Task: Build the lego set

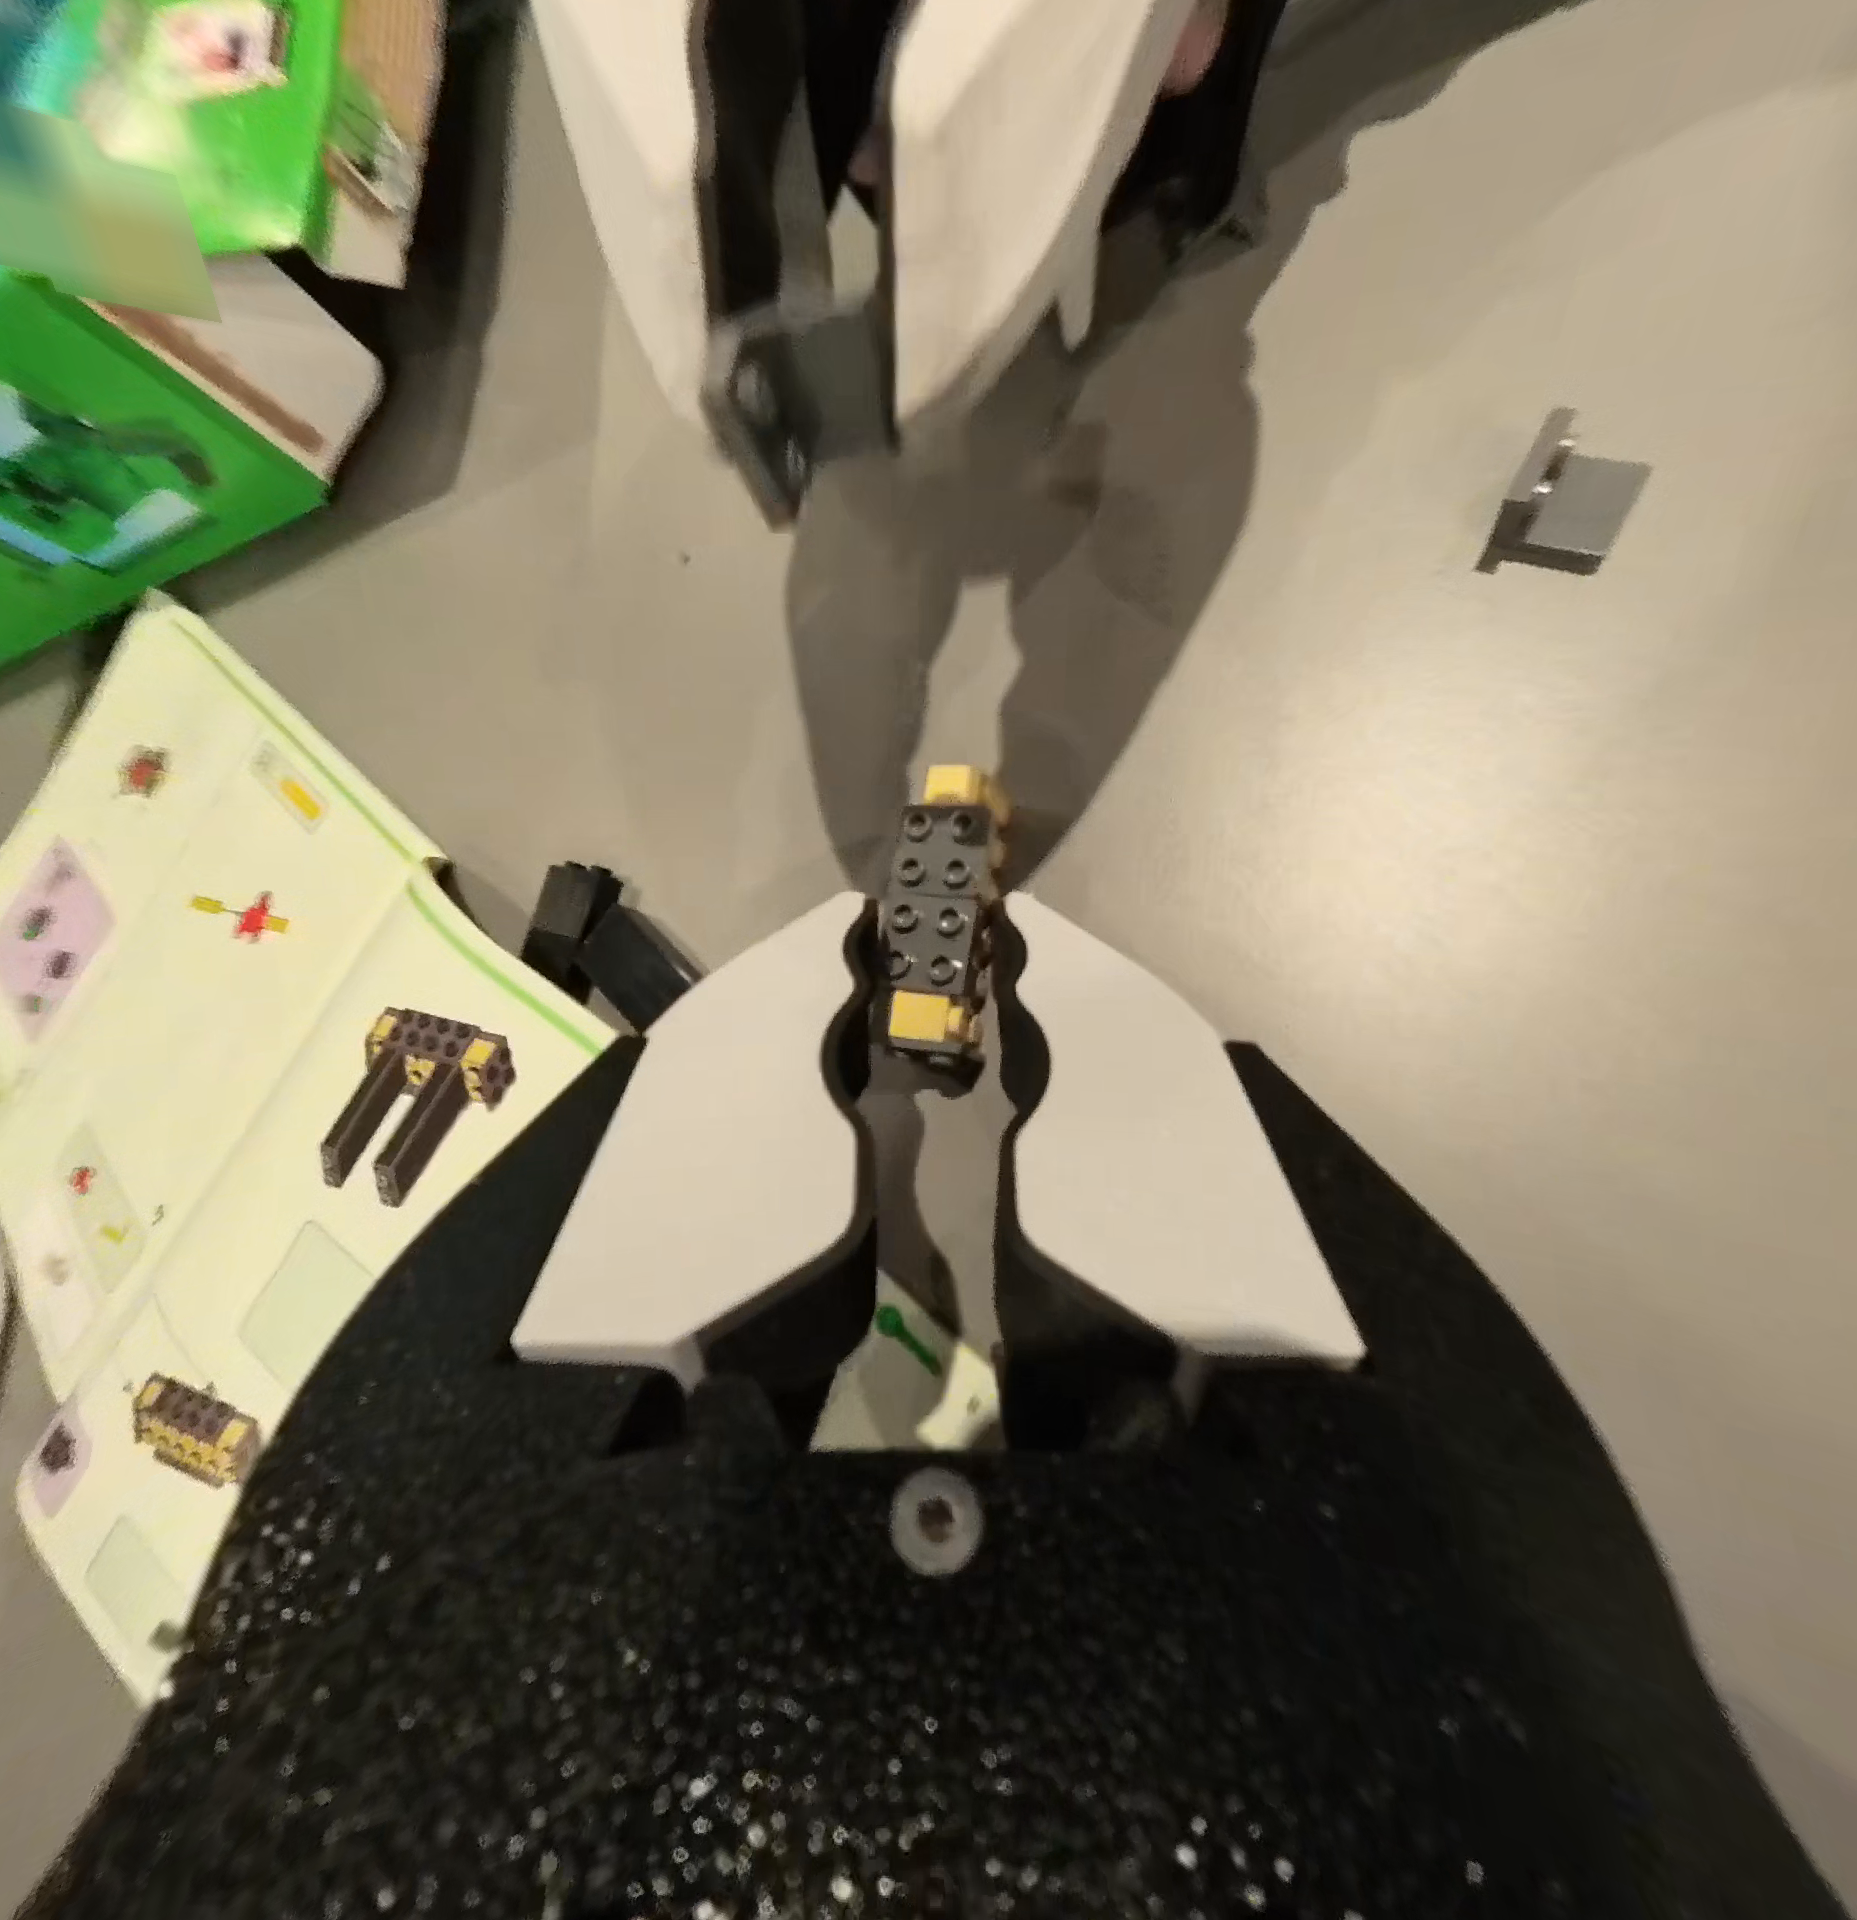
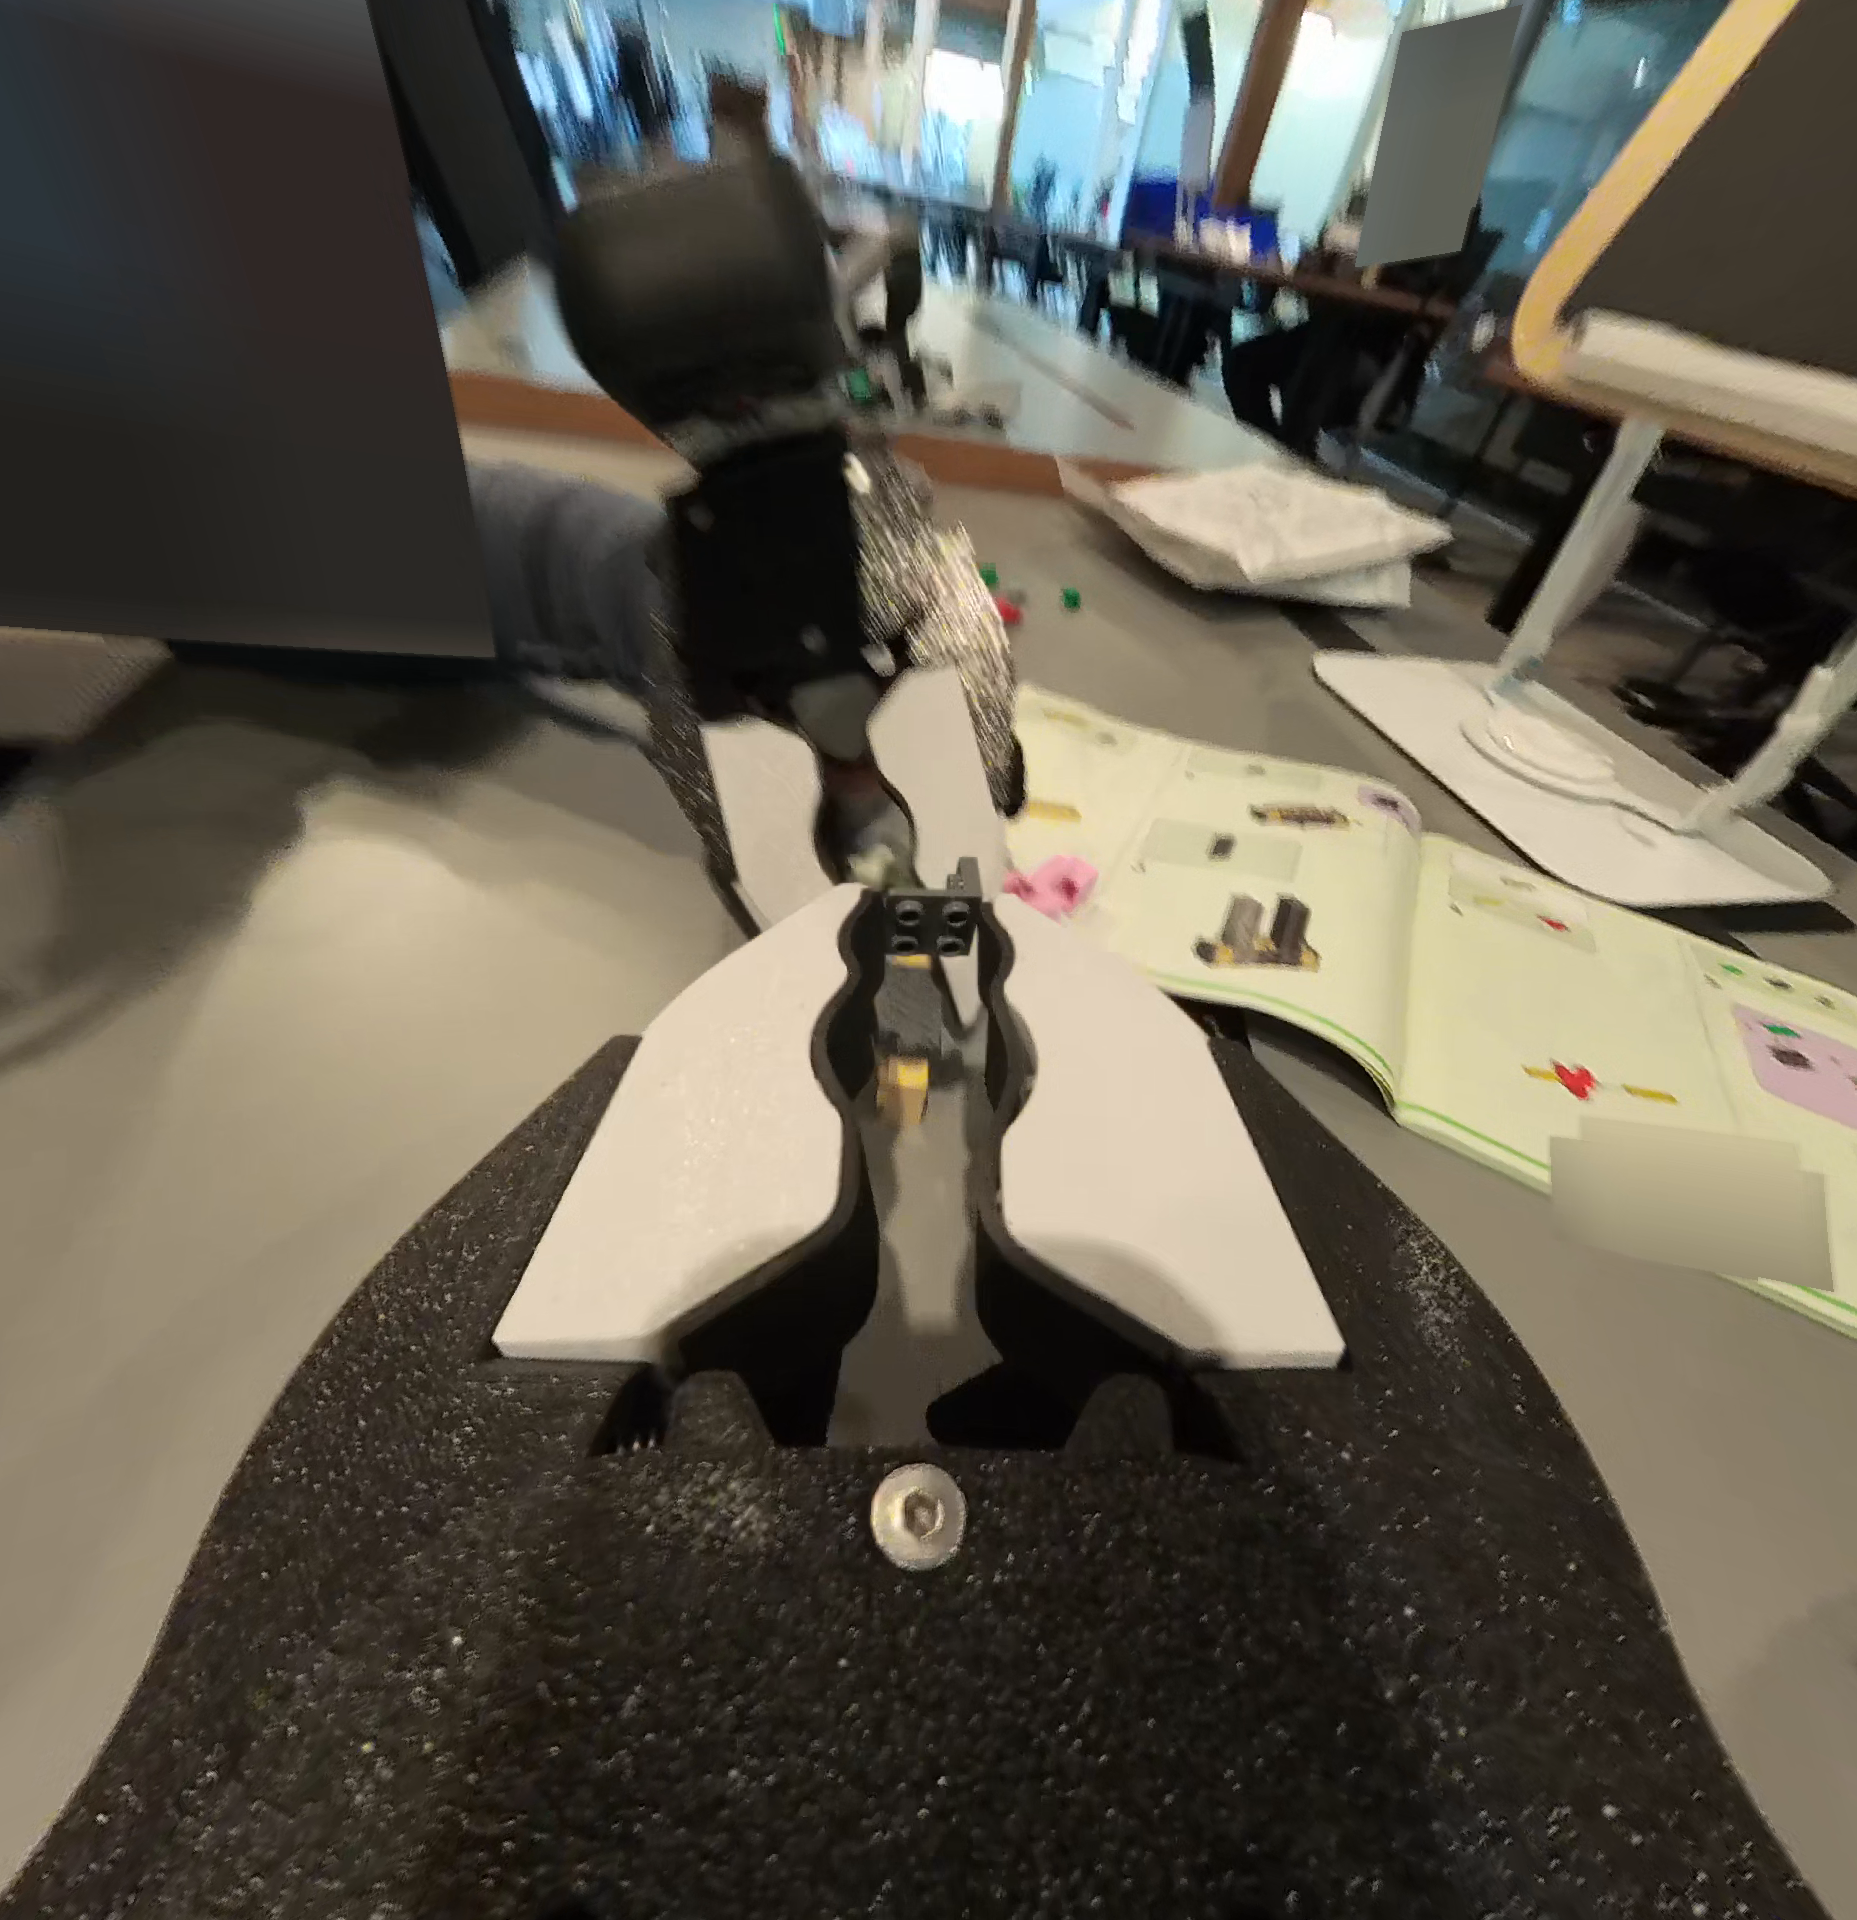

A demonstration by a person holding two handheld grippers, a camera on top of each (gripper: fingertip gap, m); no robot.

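The grey desk (image 1: 1423,935) carried everything. Largest on it, in the left wrist view, were two green boxes (image 1: 124,468) at ten to eleven o'clock, one behind the other. One open instruction booklet (image 1: 228,1039) lay at nine o'clock below them; in the right wrist view the same booklet (image 2: 1423,966) spread out at three o'clock, with a white stand base (image 2: 1526,790) beyond it at two o'clock.

The right tongs (image 1: 789,416) showed blurred at twelve o'clock in the left wrist view. In their own view the right tongs (image 2: 929,935) were pinching one small dark studded piece (image 2: 929,925) at their tips, studs facing the camera, a dark and yellow part running back between the fingers.

The left tongs (image 1: 934,956) were pinching one dark grey and yellow lego assembly (image 1: 939,914). Its long axis ran along the fingers toward twelve o'clock, studs facing the camera, with one yellow end sticking out past the tips and the other yellow end back between the fingers. In the right wrist view the left tongs (image 2: 882,831) hung just beyond the right tips, at twelve o'clock.

One grey bracket piece (image 1: 1563,499) lay alone at two o'clock, well apart. One black piece (image 1: 581,925) sat at the booklet's edge, near the left tongs. One pink piece (image 2: 1054,888) rested beside the booklet.
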